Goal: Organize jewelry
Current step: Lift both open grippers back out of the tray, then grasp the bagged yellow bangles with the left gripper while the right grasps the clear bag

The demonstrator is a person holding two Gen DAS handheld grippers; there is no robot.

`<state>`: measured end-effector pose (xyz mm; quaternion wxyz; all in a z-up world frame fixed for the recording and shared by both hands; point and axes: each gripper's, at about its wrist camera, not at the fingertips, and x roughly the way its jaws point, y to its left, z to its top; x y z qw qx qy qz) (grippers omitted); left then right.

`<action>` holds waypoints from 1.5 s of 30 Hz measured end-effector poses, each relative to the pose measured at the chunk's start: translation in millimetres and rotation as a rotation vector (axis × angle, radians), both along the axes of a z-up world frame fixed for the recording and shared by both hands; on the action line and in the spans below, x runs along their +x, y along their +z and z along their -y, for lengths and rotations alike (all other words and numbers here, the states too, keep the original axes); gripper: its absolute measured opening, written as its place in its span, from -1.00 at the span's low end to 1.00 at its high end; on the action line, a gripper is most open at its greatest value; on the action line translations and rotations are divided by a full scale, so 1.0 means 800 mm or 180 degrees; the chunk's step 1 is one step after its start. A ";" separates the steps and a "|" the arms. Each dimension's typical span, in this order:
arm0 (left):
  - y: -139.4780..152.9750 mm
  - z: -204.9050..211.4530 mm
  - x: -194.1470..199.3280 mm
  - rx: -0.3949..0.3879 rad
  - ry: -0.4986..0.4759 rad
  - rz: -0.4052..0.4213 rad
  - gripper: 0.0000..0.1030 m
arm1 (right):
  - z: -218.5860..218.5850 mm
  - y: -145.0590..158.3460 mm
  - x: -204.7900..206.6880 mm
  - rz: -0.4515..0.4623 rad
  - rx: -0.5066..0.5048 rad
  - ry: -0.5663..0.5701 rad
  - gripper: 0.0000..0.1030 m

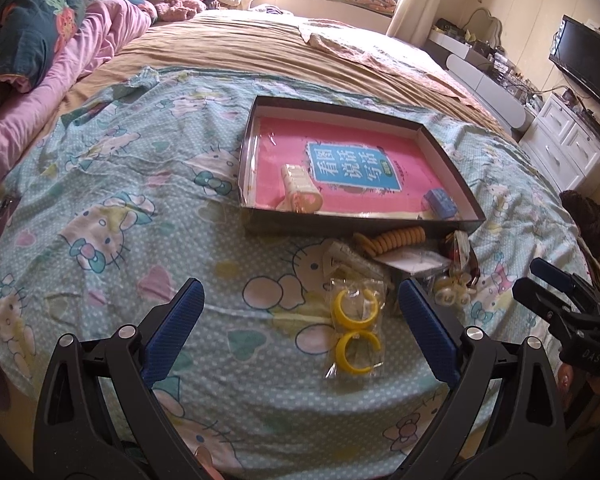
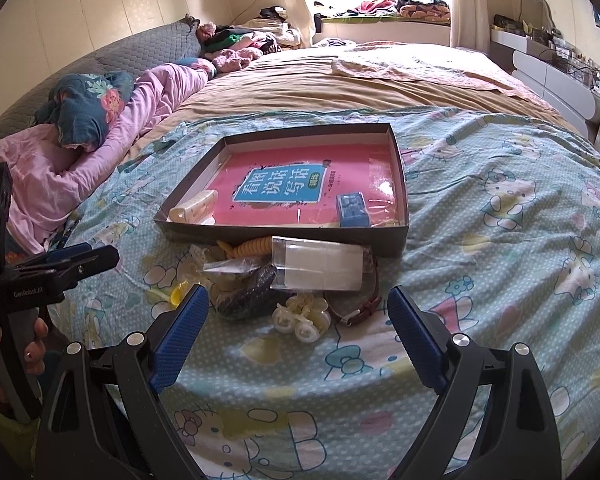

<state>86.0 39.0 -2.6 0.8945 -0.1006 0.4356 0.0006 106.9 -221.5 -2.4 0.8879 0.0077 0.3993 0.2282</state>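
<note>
The shallow dark box [image 1: 452,168] lies on the bed's cartoon-print sheet [image 1: 120,200], with a pink book cover as its floor. Two pieces are already in it: a cream hair clip [image 1: 300,194] in the near-left corner and a small blue block [image 1: 440,203] near the near-right corner. By that count the sorting looks barely begun.

Most of the jewelry is outside, heaped on the sheet just in front of the box's near wall. There is a clear bag with two yellow bangles [image 1: 354,330], an orange coiled hair tie [image 1: 396,238] touching the wall, a pale flower-shaped clip [image 2: 300,318], a dark mesh pouch [image 2: 246,292], a clear flat packet [image 2: 320,264] lying over the heap, and a brown-strapped watch [image 2: 364,308] at its right edge.

The bangle bag is the nearest piece to the left gripper [image 1: 300,320]. Its long axis runs away from that camera toward the box, one bangle behind the other, and both C-shaped openings face the box. The cream clip in the box lies lengthwise from near-right to far-left, parallel to no wall.

The left gripper is spread wide and empty, its pads on either side of the bangle bag and, as far as I can tell, above it. The right gripper [image 2: 298,332] is also wide and empty, facing the flower clip and watch.
</note>
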 end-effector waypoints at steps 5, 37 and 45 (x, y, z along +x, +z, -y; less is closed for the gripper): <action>-0.019 0.009 -0.007 0.0018 -0.0093 -0.0115 0.77 | -0.003 -0.010 -0.002 -0.0056 -0.0028 0.0014 0.75; -0.079 0.058 0.008 0.0019 -0.0454 -0.0435 -0.39 | -0.039 -0.057 0.048 0.0097 -0.0452 0.0067 0.69; -0.067 0.054 0.001 -0.0011 -0.0453 -0.0371 -0.41 | -0.043 -0.065 0.064 0.0080 -0.0496 0.0099 0.14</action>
